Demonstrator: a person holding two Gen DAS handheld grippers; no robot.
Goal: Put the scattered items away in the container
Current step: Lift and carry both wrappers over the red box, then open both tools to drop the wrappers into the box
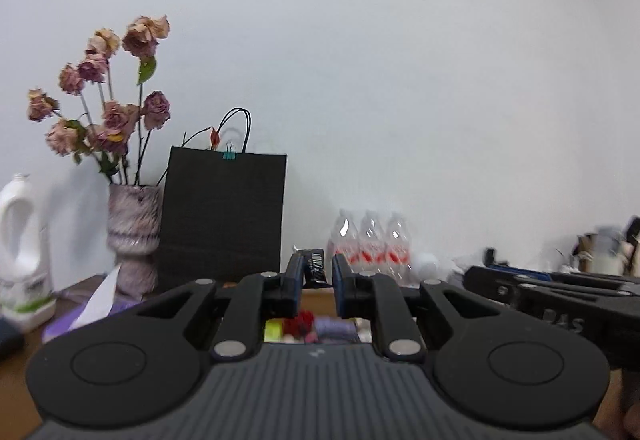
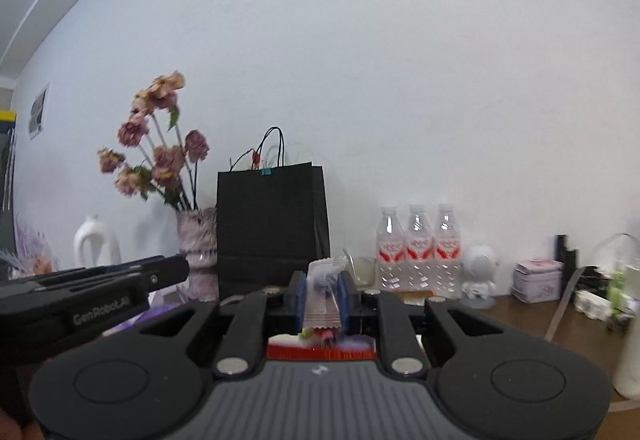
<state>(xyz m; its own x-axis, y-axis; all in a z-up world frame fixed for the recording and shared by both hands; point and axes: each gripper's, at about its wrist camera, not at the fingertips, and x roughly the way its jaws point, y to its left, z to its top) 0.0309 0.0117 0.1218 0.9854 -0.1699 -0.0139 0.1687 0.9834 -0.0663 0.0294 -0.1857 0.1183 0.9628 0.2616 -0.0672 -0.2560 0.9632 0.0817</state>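
Observation:
My left gripper (image 1: pixel 317 262) points level and is shut on a small black packet with white lettering (image 1: pixel 316 274), held upright between the blue pads. Under it, through the gap in the gripper body, I see yellow, red and purple items (image 1: pixel 316 328), blurred. My right gripper (image 2: pixel 321 282) is shut on a clear crinkled packet with a pink lower edge (image 2: pixel 322 306). Below that packet lies the red rim of a container (image 2: pixel 320 352) with several small items in it. The two grippers are side by side: the right gripper's arm (image 1: pixel 520 286) shows in the left wrist view, the left gripper's arm (image 2: pixel 132 280) in the right wrist view.
Against the white wall stand a black paper bag (image 2: pixel 272 224), a vase of dried roses (image 2: pixel 198 240), a white detergent bottle (image 1: pixel 24 252), three water bottles (image 2: pixel 416 248), a white figurine (image 2: pixel 478 272) and a lilac tin (image 2: pixel 536 280) on the brown table (image 2: pixel 520 316).

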